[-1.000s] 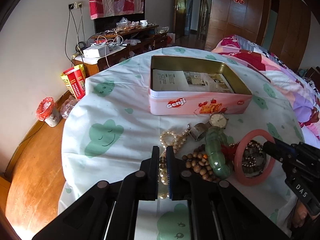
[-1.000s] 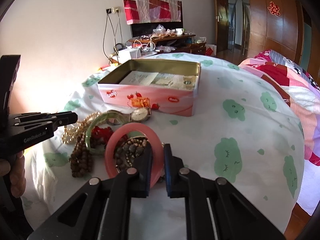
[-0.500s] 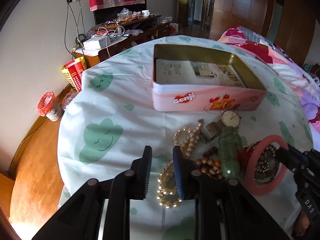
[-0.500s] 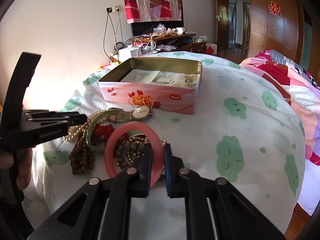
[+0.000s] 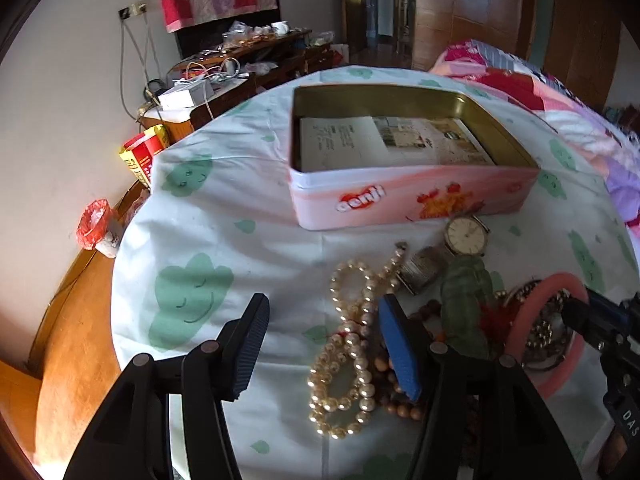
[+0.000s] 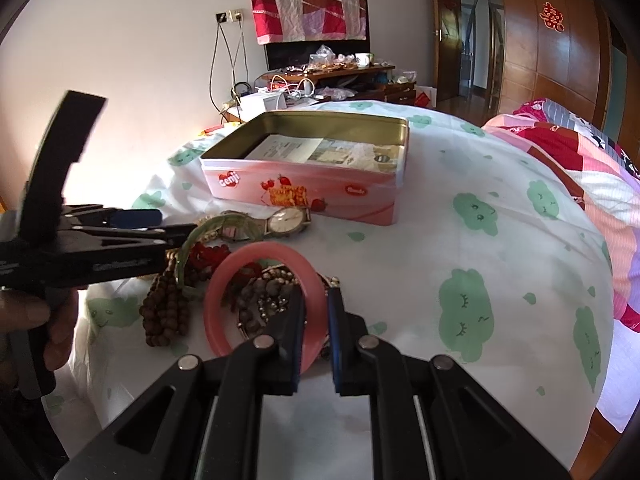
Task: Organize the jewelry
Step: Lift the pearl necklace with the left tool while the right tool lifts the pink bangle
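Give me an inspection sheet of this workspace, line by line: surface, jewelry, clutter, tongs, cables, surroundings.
Surface: round table under a white cloth with green cloud prints.
Job's things: open pink rectangular tin with printed paper inside; cream pearl necklace; gold-faced wristwatch; green jade bangle; pink round bangle lying around dark metal beads; brown wooden bead string.
Clutter: nothing seen on the table beyond the jewelry.
Tongs: left tongs open wide over the pearl necklace; right tongs nearly closed across the pink bangle's rim.
Cables: grey wires hanging from a wall socket.
Surroundings: cluttered wooden sideboard, patterned bedding, wooden wardrobe doors.
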The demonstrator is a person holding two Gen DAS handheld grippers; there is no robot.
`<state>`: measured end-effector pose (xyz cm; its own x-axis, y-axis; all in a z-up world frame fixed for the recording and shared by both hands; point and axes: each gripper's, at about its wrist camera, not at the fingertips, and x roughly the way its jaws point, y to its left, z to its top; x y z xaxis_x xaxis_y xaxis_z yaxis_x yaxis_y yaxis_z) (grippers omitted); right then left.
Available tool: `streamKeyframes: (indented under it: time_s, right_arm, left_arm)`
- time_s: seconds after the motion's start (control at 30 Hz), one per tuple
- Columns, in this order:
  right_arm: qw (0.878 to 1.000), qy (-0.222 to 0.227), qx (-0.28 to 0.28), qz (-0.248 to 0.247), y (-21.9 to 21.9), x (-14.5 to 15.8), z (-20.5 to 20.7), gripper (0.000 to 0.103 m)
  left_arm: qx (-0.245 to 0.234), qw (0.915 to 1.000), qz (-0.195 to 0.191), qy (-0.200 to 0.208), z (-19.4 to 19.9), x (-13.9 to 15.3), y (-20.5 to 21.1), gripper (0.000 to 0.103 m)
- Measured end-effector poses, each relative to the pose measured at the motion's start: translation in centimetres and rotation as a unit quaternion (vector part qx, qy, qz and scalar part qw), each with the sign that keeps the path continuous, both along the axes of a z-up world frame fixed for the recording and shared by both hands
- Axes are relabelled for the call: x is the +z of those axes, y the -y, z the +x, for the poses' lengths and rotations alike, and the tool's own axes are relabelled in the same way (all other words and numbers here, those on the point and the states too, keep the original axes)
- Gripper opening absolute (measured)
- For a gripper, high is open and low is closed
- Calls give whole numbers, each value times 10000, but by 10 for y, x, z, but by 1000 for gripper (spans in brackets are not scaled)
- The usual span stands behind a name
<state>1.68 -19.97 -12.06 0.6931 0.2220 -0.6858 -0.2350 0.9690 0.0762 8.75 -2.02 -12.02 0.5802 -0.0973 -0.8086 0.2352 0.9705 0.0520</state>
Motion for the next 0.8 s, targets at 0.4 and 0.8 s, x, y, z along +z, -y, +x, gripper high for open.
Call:
streamKeyframes:
  time_s: [0.4,0.8]
  right_arm:
    - [9999,121,-50,98,2,4,-1,13]
    - [9991,401,-29,141,4,20,-5,13]
  left_arm:
    - [-216,9996,-153,-34,-14,1,-3,13]
    - [-22,9986,-212,482,-26,40,-21,13]
